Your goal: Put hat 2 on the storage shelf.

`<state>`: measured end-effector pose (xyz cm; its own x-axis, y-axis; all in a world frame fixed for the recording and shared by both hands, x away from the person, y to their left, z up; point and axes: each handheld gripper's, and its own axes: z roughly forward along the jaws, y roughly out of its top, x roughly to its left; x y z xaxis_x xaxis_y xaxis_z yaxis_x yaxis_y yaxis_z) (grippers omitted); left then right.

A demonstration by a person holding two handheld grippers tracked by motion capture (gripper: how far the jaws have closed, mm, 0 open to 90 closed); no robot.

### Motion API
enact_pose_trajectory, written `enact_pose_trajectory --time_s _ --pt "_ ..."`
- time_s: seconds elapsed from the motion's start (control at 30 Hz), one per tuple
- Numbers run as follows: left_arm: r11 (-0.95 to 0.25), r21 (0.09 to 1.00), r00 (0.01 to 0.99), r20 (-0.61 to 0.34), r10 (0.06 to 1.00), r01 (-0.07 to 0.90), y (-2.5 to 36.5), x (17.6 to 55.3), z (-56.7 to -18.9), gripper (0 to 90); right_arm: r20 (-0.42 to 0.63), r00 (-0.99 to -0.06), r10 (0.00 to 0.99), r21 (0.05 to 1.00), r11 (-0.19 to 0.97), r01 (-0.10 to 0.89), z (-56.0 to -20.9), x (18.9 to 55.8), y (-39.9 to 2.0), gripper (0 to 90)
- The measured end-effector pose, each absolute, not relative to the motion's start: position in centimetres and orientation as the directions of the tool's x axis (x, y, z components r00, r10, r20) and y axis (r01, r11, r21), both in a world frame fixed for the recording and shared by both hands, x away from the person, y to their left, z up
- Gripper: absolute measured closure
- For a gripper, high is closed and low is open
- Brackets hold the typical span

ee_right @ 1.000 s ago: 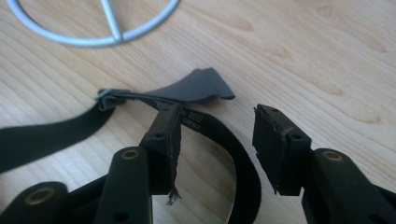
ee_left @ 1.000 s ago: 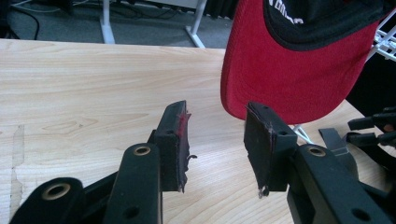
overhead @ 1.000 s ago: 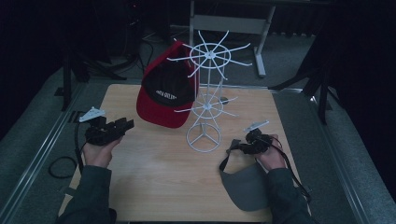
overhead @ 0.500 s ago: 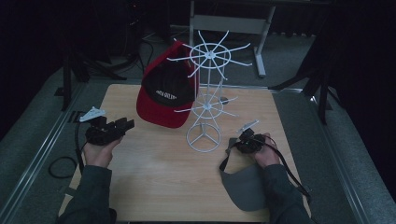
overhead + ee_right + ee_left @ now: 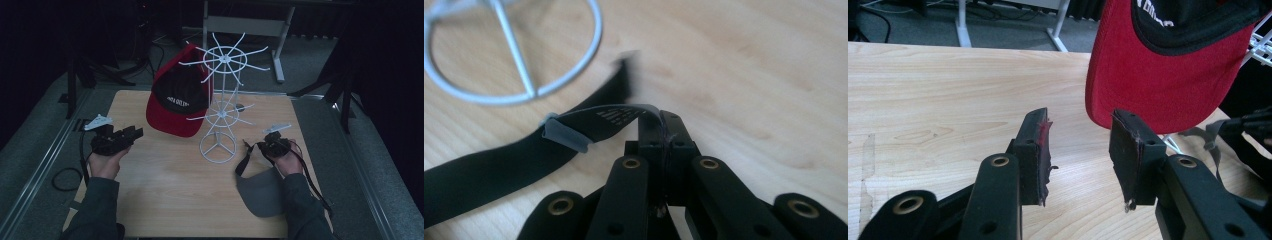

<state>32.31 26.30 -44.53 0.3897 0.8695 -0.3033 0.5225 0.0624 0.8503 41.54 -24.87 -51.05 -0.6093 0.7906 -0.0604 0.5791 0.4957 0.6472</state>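
Observation:
A grey cap (image 5: 260, 192) lies on the table in front of my right hand, and its black strap (image 5: 245, 160) runs out toward the white wire rack (image 5: 220, 100). My right gripper (image 5: 265, 145) has just been closing. It is now shut on a fold of the strap (image 5: 499, 165), which is pinched between the right gripper's (image 5: 664, 122) tips. A red and black cap (image 5: 172, 107) hangs on the rack. At the table's left my left gripper (image 5: 132, 134) rests open, its jaws (image 5: 1080, 145) apart and holding nothing, pointing at the red cap's brim (image 5: 1168, 75).
The rack's round base (image 5: 217, 147) stands mid-table, just left of the strap, and its ring (image 5: 524, 90) lies close ahead of the right jaws. The wooden tabletop (image 5: 170, 190) is bare in front. Cables and stand legs lie on the floor beyond the table.
The right hand has shifted slightly beside the rack's base, over the strap. The left hand and both caps have stayed put.

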Motion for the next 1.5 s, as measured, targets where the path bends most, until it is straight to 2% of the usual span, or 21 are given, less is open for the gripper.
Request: enact_pose_trajectory --time_s 0.5,1.03,1.5 --pt "0.058 0.850 0.393 -0.301 0.869 0.523 26.1 32.4 -44.4 60.1 -0.013 -0.569 0.822 0.786 0.360 0.502 -45.9 42.0 -26.7 89.5" --pt "0.062 0.853 0.389 -0.300 0.871 0.518 26.4 32.3 -44.3 60.1 -0.059 -0.586 0.808 0.813 0.380 0.441 -42.3 43.8 -26.4 89.6" --pt "0.063 0.853 0.390 -0.302 0.870 0.518 26.4 32.3 -44.4 60.1 0.012 -0.595 0.804 0.875 0.279 0.395 -38.8 44.9 -28.3 89.6"
